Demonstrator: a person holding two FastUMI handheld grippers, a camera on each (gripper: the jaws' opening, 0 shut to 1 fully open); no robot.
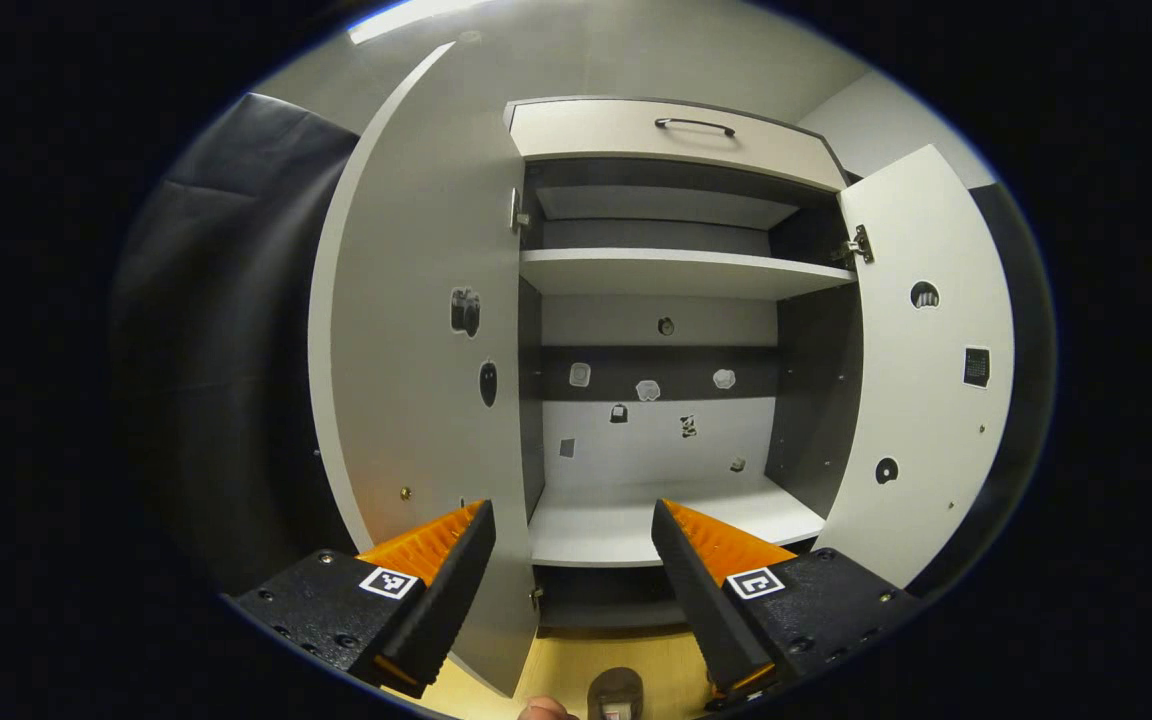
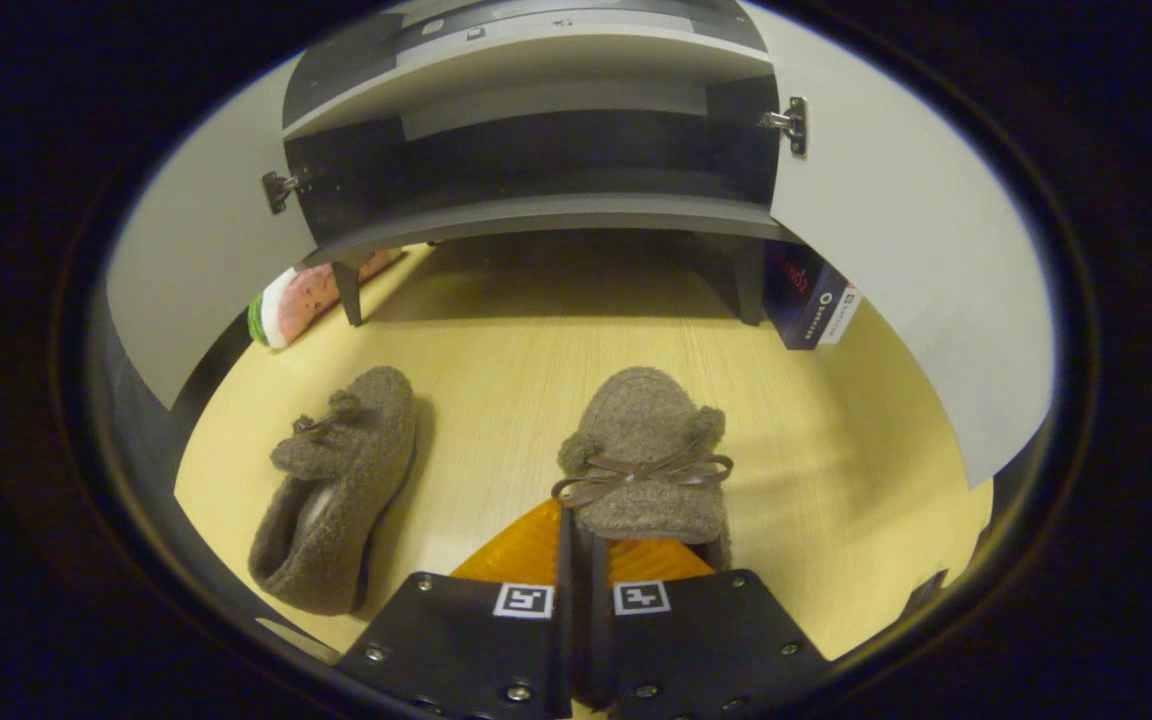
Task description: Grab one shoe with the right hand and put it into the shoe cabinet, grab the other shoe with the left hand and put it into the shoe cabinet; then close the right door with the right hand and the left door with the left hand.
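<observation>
Two brown fuzzy slippers lie on the yellow floor in front of the shoe cabinet [image 2: 536, 215]. In the right gripper view, the right gripper [image 2: 581, 520] is shut on the rear rim of the bow-topped shoe [image 2: 646, 440], whose toe points at the cabinet. The other shoe [image 2: 336, 490] lies on its side to the left, untouched. In the left gripper view, the left gripper [image 1: 571, 510] hangs open and holds nothing, facing the cabinet's lower shelf [image 1: 636, 525]. Both the left door [image 1: 416, 350] and the right door [image 1: 926, 380] stand wide open. A shoe tip [image 1: 616, 692] peeks in at the bottom edge.
A drawer with a dark handle [image 1: 694, 125] tops the cabinet, above an upper shelf [image 1: 676, 270]. Under the cabinet, between its legs, sit a watermelon-patterned object [image 2: 296, 295] on the left and a dark blue box [image 2: 816, 300] on the right. Small stickers dot the back wall and doors.
</observation>
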